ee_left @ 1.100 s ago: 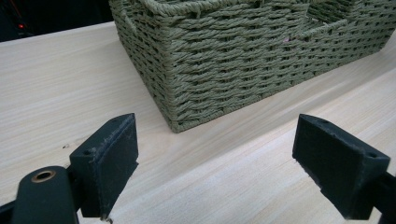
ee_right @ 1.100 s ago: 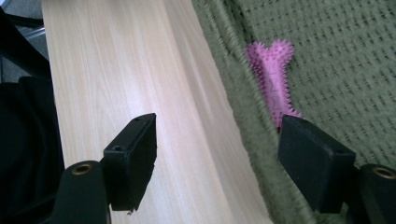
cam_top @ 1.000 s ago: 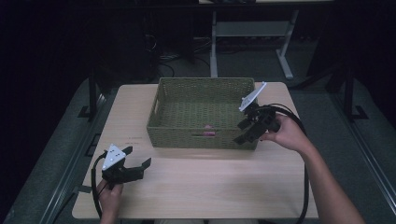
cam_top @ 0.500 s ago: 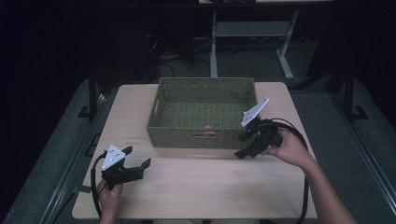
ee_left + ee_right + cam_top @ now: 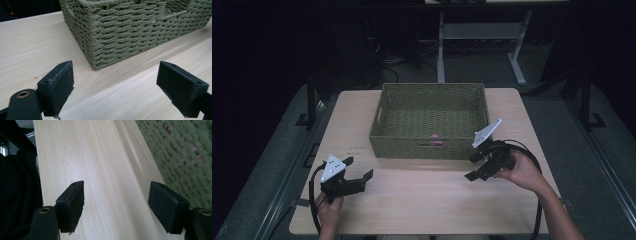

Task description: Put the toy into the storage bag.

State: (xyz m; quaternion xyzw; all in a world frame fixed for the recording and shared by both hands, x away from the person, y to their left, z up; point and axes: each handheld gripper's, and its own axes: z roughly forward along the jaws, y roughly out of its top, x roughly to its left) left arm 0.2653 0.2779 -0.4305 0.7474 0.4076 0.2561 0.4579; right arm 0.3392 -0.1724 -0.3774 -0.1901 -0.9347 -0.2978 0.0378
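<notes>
A green woven basket [image 5: 429,120] stands at the middle of the pale wooden table [image 5: 422,200]. A small pink thing [image 5: 435,136] lies inside it by the near wall, and pink bits [image 5: 193,147] show through the weave in the right gripper view. My right gripper [image 5: 473,167] hovers low over the table just before the basket's near right corner, jaws open and empty [image 5: 117,186]. At the near left, my left gripper [image 5: 358,167] points at the basket's near left corner [image 5: 93,62], open with nothing between its jaws [image 5: 116,70].
Bare tabletop lies between the two grippers in front of the basket. Cables trail from both grippers toward the table's near edge. Beyond the table, a dark floor holds a white desk frame [image 5: 482,35] and wires.
My right gripper has come down from over the basket's near right corner and back toward the person, to the table in front of the basket. The left gripper has stayed still.
</notes>
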